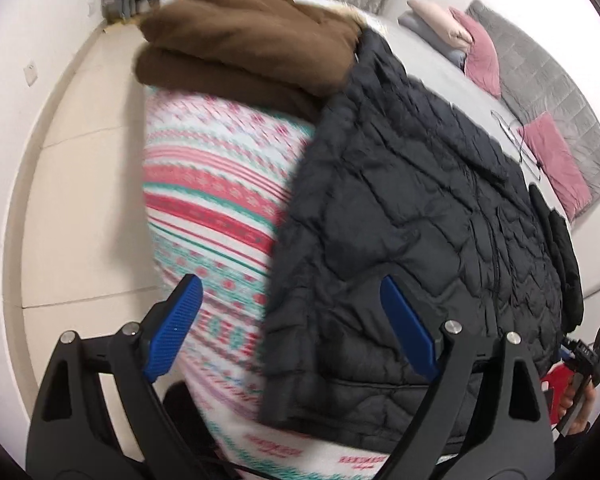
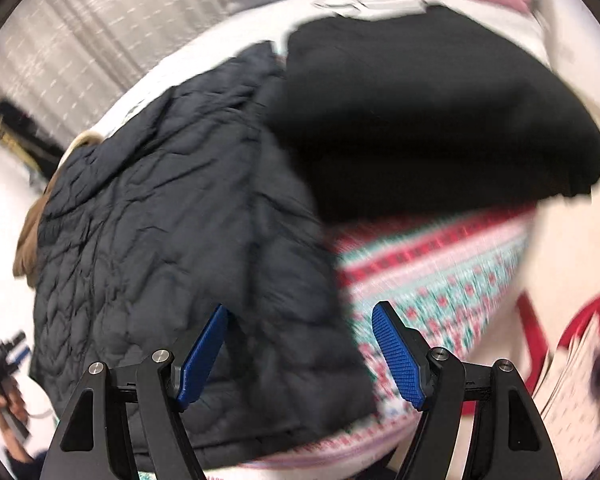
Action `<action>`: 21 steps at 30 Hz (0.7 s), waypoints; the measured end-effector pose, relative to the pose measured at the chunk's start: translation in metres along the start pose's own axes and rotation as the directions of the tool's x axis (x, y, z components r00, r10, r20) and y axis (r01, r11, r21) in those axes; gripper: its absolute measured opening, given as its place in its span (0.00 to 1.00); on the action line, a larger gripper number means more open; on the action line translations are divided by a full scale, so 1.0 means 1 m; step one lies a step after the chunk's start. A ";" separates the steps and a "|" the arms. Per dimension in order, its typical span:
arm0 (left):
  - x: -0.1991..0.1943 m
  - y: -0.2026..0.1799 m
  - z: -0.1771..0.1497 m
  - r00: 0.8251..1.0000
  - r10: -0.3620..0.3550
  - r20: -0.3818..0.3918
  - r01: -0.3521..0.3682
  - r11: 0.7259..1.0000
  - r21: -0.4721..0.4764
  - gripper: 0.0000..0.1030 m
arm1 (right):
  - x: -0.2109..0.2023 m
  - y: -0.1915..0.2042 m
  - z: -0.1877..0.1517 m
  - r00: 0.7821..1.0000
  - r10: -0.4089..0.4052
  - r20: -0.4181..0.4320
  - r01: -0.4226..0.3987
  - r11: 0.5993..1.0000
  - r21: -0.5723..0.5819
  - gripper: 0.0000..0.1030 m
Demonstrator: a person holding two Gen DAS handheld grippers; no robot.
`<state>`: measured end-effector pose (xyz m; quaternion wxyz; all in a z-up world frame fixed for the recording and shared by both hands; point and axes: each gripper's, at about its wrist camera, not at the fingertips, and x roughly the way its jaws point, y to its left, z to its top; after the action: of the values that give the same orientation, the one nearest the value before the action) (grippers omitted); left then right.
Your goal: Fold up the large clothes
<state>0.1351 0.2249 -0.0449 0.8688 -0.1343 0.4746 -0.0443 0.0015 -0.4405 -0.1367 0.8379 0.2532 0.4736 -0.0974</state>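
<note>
Dark quilted puffer jacket (image 1: pixel 420 208) lies spread flat on a bed with a red, white and teal patterned blanket (image 1: pixel 220 184). Folded brown coat (image 1: pixel 240 52) just beyond its far left corner; black garment (image 2: pixel 432 120) touching its right side. Left gripper (image 1: pixel 292 320) hovers above the jacket's near left hem, blue fingers spread wide, nothing between them. Right gripper (image 2: pixel 300 350) over the near right hem, likewise spread, empty. Right-wrist view blurred. Pink pillows (image 1: pixel 480 56) at the bed's far end.
</note>
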 end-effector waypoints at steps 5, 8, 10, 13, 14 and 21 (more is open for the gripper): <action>-0.035 0.048 0.009 0.993 0.037 0.114 -0.025 0.995 -0.101 0.87 | 0.009 -0.020 -0.007 0.989 0.137 -0.053 -0.129 0.983 0.133 0.63; -0.031 0.070 0.002 0.996 -0.018 0.087 0.035 0.981 -0.193 0.87 | 0.011 -0.018 -0.012 0.984 0.166 -0.067 -0.155 0.978 0.142 0.53; -0.018 0.065 -0.004 0.994 -0.100 0.031 0.105 0.973 -0.207 0.87 | 0.011 -0.016 -0.014 0.985 0.157 -0.065 -0.147 0.980 0.134 0.50; -0.004 0.034 -0.018 0.989 -0.148 -0.018 0.144 0.980 -0.139 0.87 | 0.011 -0.019 -0.017 0.982 0.181 -0.062 -0.169 0.973 0.159 0.47; -0.001 0.021 -0.023 0.988 -0.149 -0.027 0.146 0.984 -0.098 0.87 | 0.009 -0.022 -0.019 0.981 0.185 -0.060 -0.173 0.971 0.165 0.46; 0.023 -0.010 -0.036 0.992 -0.091 -0.092 0.088 0.995 -0.039 0.77 | 0.010 -0.025 -0.033 0.981 0.191 -0.046 -0.182 0.972 0.145 0.41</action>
<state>0.1181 0.2041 -0.0794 0.8402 -0.1682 0.5091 -0.0814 -0.0277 -0.4442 -0.1669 0.8090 0.3578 0.4643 -0.0437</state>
